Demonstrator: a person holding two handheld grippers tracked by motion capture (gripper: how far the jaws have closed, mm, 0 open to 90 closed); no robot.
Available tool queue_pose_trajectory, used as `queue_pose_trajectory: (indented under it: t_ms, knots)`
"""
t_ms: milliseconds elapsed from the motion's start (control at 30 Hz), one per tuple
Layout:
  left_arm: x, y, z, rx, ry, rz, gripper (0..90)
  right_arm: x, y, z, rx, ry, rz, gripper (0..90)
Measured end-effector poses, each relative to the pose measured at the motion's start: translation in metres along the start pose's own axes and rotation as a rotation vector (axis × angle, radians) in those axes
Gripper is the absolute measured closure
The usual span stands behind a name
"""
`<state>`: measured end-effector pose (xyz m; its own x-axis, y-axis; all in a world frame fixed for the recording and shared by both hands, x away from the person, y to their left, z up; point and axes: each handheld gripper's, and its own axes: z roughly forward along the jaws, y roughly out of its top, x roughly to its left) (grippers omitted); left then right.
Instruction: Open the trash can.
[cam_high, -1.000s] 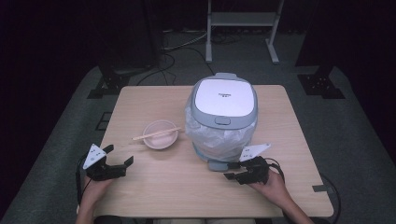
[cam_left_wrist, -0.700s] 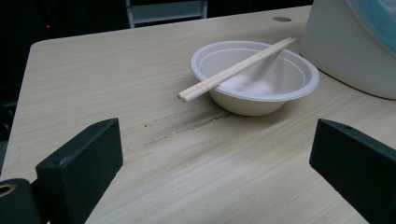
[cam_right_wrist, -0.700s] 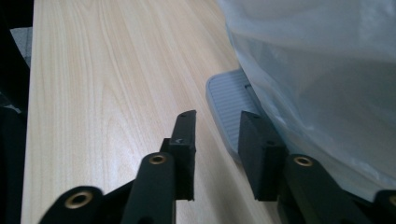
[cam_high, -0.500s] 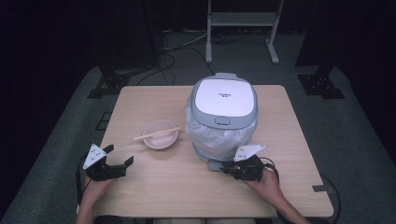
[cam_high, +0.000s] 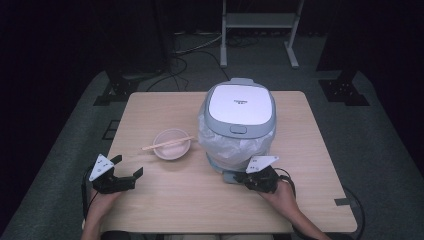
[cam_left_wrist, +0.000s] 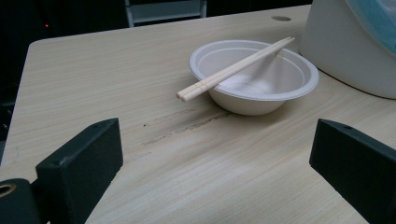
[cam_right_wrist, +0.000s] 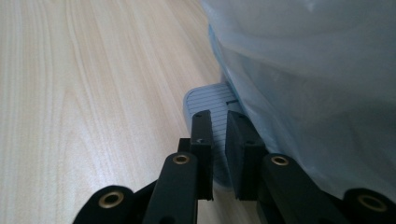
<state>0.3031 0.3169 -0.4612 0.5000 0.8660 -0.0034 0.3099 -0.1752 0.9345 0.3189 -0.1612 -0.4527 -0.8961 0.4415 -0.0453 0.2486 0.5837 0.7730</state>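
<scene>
My right gripper (cam_high: 239, 177) is down low at the foot of the bin (cam_high: 240, 107), and its jaws have just been closing in on the grey ribbed pedal (cam_right_wrist: 210, 105) that juts out from the base; in the right gripper view the two black jaws stand nearly together over that pedal with only a thin slot between them, and I cannot tell whether the pads are actually pressing on it. The pedal lies flat on the table (cam_high: 165, 210), just under the bulge of the clear plastic liner (cam_right_wrist: 317, 93) that hangs around the bin's body, and the liner crowds in right beside my jaw on that side. The bin itself stands right of the table's middle, its white lid (cam_high: 241, 103) down. Over on the other side, my left gripper (cam_high: 126, 171) rests near the near left corner with its jaws spread wide and nothing between them, just bare wood. Ahead of it, well apart, sits the white bowl (cam_left_wrist: 254, 77) with a pair of chopsticks (cam_left_wrist: 233, 70) laid across its rim, one end poking out past the edge, and the bowl is just beside the bin's left flank
</scene>
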Motion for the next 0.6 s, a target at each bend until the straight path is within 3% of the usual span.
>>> queue_pose_trajectory:
  t_ms: [500, 600]
  knots:
    - [-0.0021, 0.0025, 0.0022, 0.006, -0.015, 0.001, 1.9, -0.0009, -0.0048, 0.0035, -0.015, 0.025, 0.016, 87.7]
    - [-0.0056, 0.0065, 0.0039, 0.01, -0.036, 0.012, 4.4, -0.0011, -0.0053, 0.0037, -0.014, 0.021, 0.012, 89.2]
